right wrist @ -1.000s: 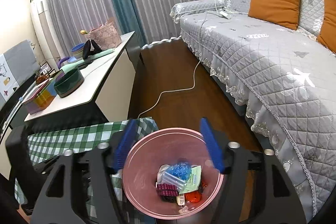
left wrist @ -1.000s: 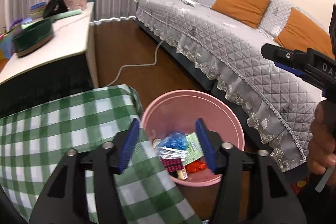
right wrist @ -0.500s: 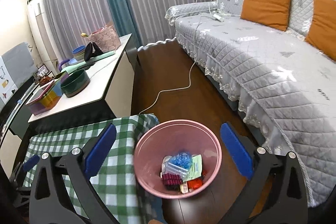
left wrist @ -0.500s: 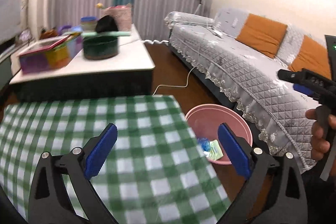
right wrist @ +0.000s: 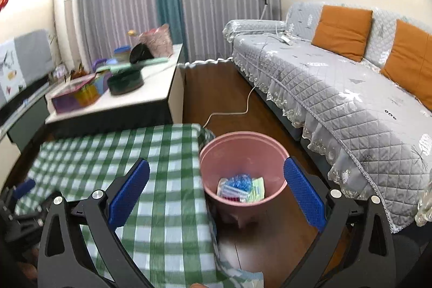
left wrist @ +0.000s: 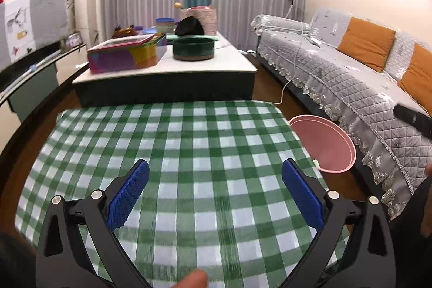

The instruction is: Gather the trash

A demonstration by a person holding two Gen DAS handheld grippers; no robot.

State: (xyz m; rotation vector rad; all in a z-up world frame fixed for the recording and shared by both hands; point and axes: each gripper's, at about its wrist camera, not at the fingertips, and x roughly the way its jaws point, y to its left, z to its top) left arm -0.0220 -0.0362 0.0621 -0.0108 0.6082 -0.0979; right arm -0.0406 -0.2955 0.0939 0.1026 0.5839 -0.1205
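Trash (right wrist: pixel 240 189), crinkled wrappers, is held in a round pink plastic bin (right wrist: pixel 243 145) beside the green-checked desk (left wrist: pixel 189 142), near a quilted grey sofa (right wrist: pixel 337 99). Both left gripper (left wrist: pixel 214 192) and right gripper (right wrist: pixel 216 192) jaws are spread wide, empty.

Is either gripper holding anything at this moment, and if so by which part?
Nothing is held. The left gripper and right gripper are both open and empty; the trash lies in the pink bin.
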